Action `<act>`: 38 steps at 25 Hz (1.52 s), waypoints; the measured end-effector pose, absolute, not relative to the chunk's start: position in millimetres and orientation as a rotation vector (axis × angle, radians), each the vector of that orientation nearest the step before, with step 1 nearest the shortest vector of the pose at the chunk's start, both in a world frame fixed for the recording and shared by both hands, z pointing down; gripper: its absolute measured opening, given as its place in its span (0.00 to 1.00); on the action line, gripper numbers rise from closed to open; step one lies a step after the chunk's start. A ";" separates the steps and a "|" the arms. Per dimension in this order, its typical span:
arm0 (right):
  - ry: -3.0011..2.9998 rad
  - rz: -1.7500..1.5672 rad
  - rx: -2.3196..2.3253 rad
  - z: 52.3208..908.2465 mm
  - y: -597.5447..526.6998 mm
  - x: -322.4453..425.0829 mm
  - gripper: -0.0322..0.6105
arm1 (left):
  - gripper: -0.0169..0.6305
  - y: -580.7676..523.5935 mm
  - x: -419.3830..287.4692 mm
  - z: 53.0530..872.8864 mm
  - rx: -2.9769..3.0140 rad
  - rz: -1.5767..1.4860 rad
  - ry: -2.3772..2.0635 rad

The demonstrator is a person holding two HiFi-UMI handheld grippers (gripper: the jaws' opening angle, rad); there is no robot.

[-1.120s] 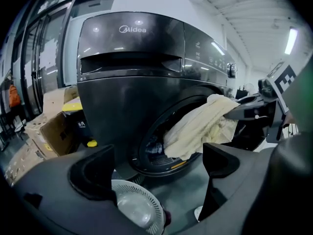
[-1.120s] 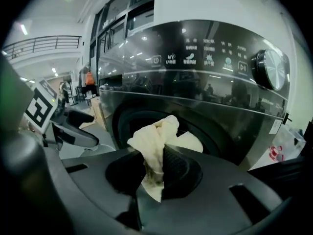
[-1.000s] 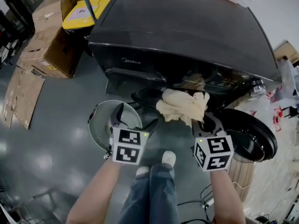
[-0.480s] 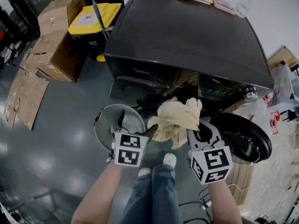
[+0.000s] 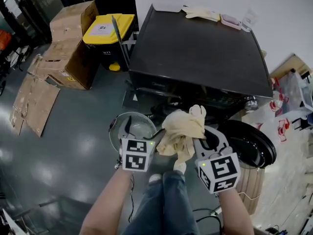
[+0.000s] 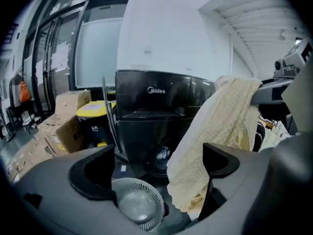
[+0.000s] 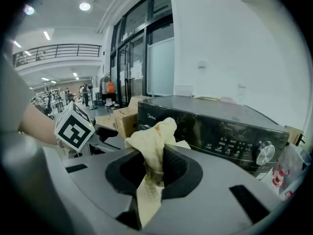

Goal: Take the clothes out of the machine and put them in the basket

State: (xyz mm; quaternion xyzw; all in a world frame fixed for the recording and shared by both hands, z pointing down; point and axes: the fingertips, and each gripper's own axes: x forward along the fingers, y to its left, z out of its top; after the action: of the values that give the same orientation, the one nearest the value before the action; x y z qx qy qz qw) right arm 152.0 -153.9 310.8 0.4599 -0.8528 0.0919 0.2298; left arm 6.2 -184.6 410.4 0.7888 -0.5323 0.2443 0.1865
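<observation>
- While the right hand-held gripper (image 7: 155,168) has its jaws clamped on a pale yellow crumpled cloth (image 7: 152,133), the left hand-held gripper (image 6: 156,168) has its jaws wide apart with nothing pinched between them.
- Cloth (image 5: 182,129) is in the air in front of the black front-loading washing machine (image 5: 195,53), bunched above the right jaws with a tail hanging below them.
- Left gripper view: cloth (image 6: 220,131) drapes down in front of that gripper's right-side jaw; I cannot tell if it touches it.
- Head view: left hand-held gripper (image 5: 143,130) and right hand-held gripper (image 5: 200,140) are side by side, cloth between them.
- Light grey round slotted plastic basket (image 5: 128,126) sits on the grey floor (image 5: 73,146) just left of the cloth, under the left jaws; cloth is not in it.
- Basket (image 6: 139,204) shows nothing inside.
- Round dark machine door (image 5: 252,148) hangs open at right.
- Yellow-lidded dark bin (image 5: 105,26) and brown cardboard boxes (image 5: 68,58) stand left of the machine.
</observation>
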 end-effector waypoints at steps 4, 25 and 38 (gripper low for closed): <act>-2.382 0.219 1.226 288.9 -147.9 136.3 0.14 | 0.90 -177.1 -8.6 397.8 2.203 0.678 -1.534; -2.533 0.126 0.979 227.9 -138.4 19.3 0.14 | 0.90 -126.9 -146.1 343.0 2.007 0.635 -1.809; -2.551 0.134 0.768 269.8 -159.8 -65.1 0.14 | 0.90 -104.4 -222.5 361.6 1.801 0.588 -1.926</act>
State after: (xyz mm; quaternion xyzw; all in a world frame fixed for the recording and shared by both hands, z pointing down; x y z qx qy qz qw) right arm -65.1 -159.8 269.8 0.2797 -0.9296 0.0490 0.2348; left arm -222.5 -104.4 361.6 0.6505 -0.6958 0.2123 0.2182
